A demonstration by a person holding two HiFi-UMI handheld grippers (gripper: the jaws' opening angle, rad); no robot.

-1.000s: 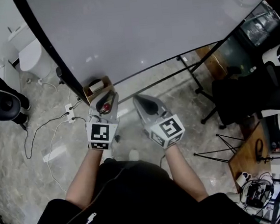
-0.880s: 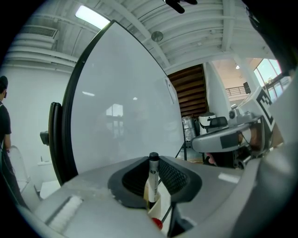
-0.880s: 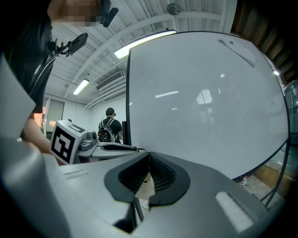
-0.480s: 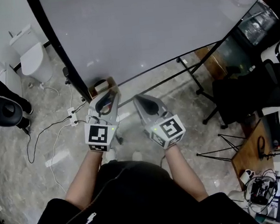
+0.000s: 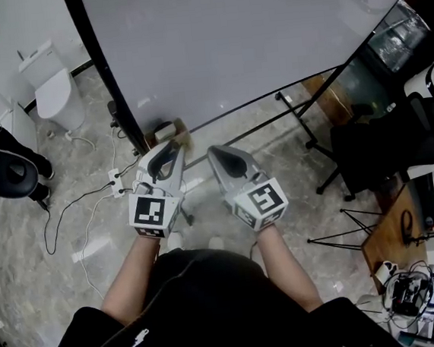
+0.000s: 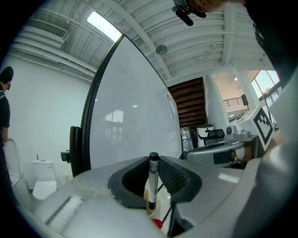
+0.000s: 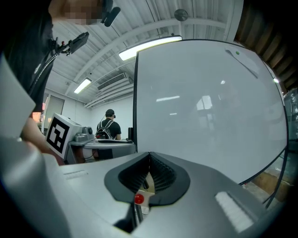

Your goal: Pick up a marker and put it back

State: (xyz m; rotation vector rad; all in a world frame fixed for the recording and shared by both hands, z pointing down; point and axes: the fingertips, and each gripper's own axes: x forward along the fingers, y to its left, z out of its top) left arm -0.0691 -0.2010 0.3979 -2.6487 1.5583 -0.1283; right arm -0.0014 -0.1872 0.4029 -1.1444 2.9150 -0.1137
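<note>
Your left gripper [image 6: 152,160] pinches the marker [image 6: 152,185] upright, its lower end hidden behind the jaws. From overhead you can hardly make it out. Your right gripper [image 7: 149,156], at three o'clock, is pressed together on nothing.

We wear a black top [image 5: 207,307] with a small white mark [image 5: 140,339] on it, perhaps a zip pull. Our left claw [image 5: 165,146] and right claw [image 5: 216,152] are smooth grey shells. Each narrows to black ribbed pads [image 7: 160,174] and carries a white cube [image 5: 259,201] printed with black square markers.
</note>
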